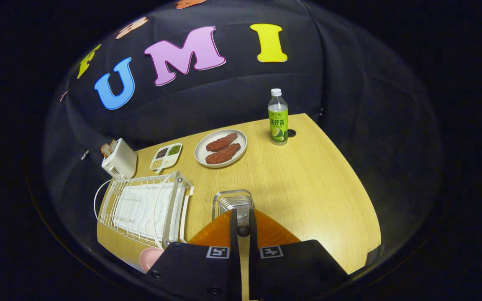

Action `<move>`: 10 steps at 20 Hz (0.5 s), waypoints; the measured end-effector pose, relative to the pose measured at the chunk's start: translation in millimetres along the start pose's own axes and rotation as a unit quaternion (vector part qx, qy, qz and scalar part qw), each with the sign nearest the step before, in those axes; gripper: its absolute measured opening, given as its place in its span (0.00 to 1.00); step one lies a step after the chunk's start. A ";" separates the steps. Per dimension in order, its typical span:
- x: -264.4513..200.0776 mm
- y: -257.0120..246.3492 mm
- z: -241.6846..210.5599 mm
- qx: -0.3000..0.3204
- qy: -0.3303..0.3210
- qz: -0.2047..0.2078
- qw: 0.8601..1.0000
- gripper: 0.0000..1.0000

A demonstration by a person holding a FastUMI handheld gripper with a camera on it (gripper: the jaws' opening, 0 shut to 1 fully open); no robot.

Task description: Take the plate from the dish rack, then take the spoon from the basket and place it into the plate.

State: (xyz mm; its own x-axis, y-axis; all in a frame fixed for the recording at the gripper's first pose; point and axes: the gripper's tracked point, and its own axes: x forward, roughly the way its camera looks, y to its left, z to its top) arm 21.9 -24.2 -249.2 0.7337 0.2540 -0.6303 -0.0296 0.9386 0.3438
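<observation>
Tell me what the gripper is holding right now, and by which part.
The gripper is shut on a thin dark handle, most likely the spoon, pinched near its rounded end, above the orange plate and just before the metal basket.

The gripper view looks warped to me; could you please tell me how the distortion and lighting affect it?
In the gripper view, fisheye bending curves the table edges and tilts the bottle; light is even on the tabletop, with a soft glare patch near the fingers; the booth around is dark; the rack and plate of food stay sharp; the gripper is nearly shut on something small and dark.
</observation>
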 end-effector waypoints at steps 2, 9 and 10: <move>-5.3 5.8 12.5 -0.003 -0.014 -0.006 1.000 0.11; -40.9 36.2 45.3 -0.005 -0.063 -0.010 0.998 0.11; -50.0 42.8 46.8 -0.003 -0.068 -0.007 0.998 0.11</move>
State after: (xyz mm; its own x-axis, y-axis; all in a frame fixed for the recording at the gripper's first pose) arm 15.7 -7.6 -170.4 0.8189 0.2080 -0.5349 -0.0231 0.9432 0.3313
